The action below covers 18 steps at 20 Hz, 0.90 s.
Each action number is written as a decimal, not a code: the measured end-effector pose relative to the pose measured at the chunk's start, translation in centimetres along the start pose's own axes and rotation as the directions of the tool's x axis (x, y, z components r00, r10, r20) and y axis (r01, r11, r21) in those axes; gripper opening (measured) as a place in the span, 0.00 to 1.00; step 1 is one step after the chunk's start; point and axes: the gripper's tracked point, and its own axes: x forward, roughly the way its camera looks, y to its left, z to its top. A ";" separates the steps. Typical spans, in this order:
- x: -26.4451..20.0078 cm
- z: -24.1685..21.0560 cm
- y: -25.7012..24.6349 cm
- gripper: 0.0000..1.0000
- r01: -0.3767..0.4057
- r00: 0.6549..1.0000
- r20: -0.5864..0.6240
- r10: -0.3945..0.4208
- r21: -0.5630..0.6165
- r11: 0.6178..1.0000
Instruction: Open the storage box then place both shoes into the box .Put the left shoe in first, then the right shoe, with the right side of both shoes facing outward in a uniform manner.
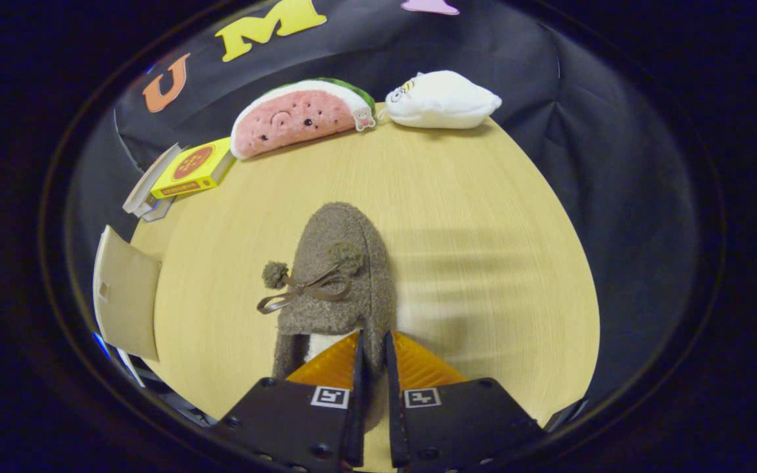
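We note the gripper [373,348] clamped on the collar wall of the brown fleece shoe [339,263], toe at 12 o'clock on the table [483,217], so the shoe-carrying step is underway; next we must swing toward the box flap [125,292] at 9 o'clock.

Claw [373,341] fingers clamped on shoe's [342,269] side wall

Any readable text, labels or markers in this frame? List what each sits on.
Yellow box: red round emblem and a strip of print, too small to read.
Watermelon plush: small cartoon tag, no words legible.
White plush: bee picture, no text.
Claw, shut on the shoe: two square coded markers, no words.
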 end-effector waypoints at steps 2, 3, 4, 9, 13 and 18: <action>-0.1 -0.3 0.1 0.00 0.005 1.000 -0.008 -0.005 0.031 0.999; -0.4 -0.4 0.2 0.00 0.000 1.000 -0.019 0.001 0.061 0.998; -0.7 -0.6 0.7 0.00 -0.010 0.999 -0.030 0.012 0.092 0.996; -3.5 -1.6 4.2 0.00 -0.040 0.998 -0.044 0.048 0.173 0.984; -7.0 -1.2 9.2 0.00 -0.044 0.999 -0.012 0.047 0.182 0.982; -12.0 0.7 18.9 0.00 -0.092 0.995 0.045 0.085 0.178 0.980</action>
